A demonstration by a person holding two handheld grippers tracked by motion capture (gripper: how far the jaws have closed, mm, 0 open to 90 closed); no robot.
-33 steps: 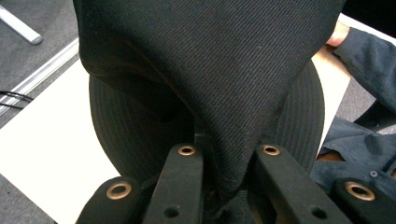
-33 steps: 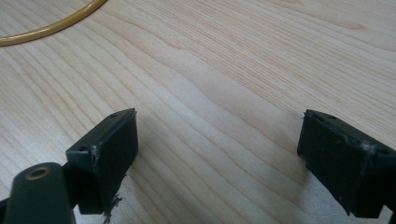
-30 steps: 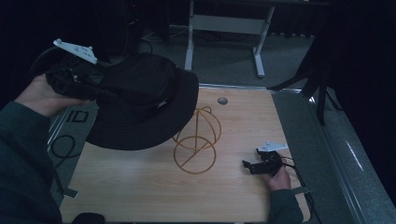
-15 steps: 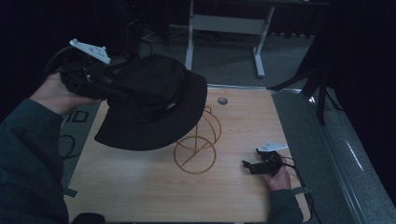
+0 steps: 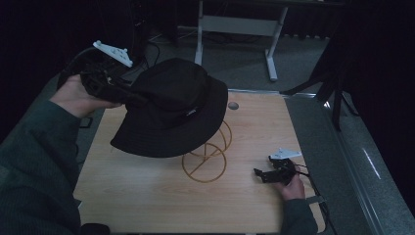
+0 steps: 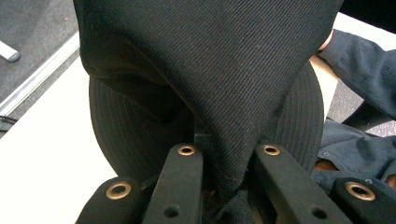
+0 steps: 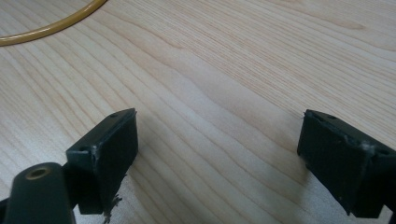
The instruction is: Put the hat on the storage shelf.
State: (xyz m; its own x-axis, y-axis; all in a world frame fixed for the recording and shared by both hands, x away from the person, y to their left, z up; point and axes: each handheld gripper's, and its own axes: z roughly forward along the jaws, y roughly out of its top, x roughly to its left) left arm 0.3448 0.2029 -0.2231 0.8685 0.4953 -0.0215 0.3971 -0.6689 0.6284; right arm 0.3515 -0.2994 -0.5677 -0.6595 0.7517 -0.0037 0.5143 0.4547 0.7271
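We see left tongs (image 5: 128, 93) pinching the black hat (image 5: 171, 115) above the wire stand (image 5: 205, 159); right tongs (image 5: 262, 175) rest spread beside it.

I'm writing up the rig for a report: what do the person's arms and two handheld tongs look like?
Both forearms wear dark green sleeves. The left tongs and right tongs are black, each topped by a pale three-cornered plate. The jaws are flat black bars with brass-coloured rivets. A dark cable trails from the right tongs.
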